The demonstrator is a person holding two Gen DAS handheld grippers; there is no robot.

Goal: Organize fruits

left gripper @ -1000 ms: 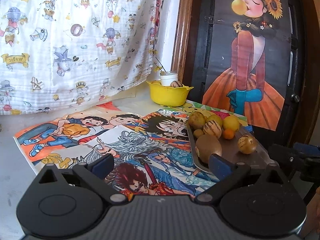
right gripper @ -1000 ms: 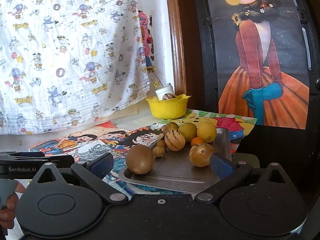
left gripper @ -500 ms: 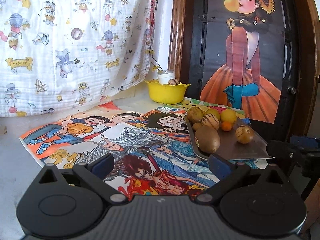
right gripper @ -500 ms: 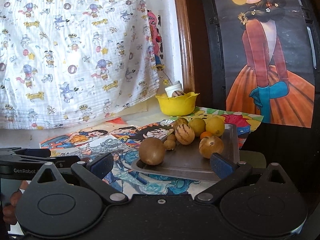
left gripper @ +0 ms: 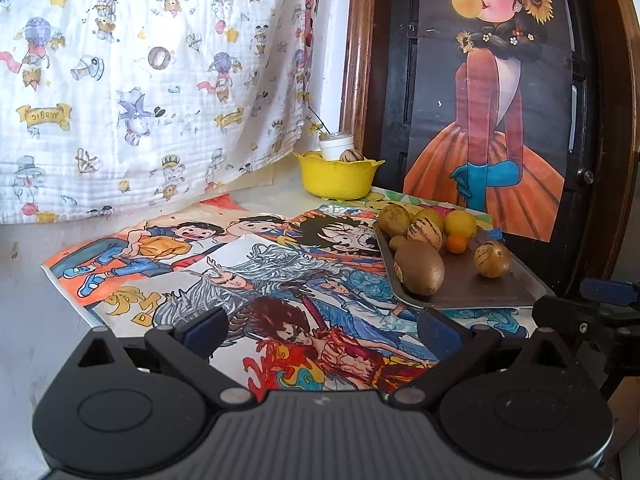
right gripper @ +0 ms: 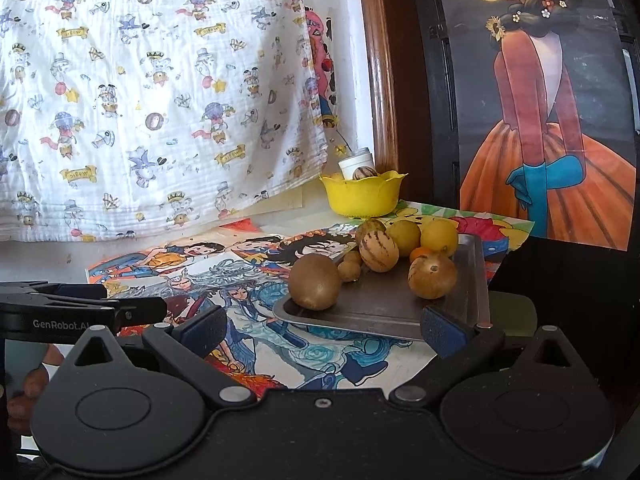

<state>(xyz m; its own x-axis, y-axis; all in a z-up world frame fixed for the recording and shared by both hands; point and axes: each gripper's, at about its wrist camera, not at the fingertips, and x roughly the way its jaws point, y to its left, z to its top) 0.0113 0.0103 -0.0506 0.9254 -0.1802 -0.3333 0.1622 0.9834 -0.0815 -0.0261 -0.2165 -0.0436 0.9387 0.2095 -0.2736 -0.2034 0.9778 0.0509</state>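
Where cartoon posters point(left gripper: 256, 280) cover table | metal tray point(right gripper: 384, 308) | yellow bowl point(right gripper: 362, 196) behind.

**Both Grippers Pull Back From the Fruit**

The left gripper point(left gripper: 322, 330) sits farther back and higher than a second ago. In its view the metal tray point(left gripper: 480, 296) looks smaller and slides up toward the middle right of the frame. More of the cartoon drawings point(left gripper: 248, 280) shows in front of the fingers. The yellow bowl point(left gripper: 336, 178) shifts a bit to the right.

The right gripper point(right gripper: 322, 330) moves back too. In its view the big brown fruit point(right gripper: 315, 282) and the tray point(right gripper: 380, 308) drift to the right. The yellow bowl point(right gripper: 362, 196) slides right as well. The left gripper point(right gripper: 132, 312) pokes farther into the lower left of this view.
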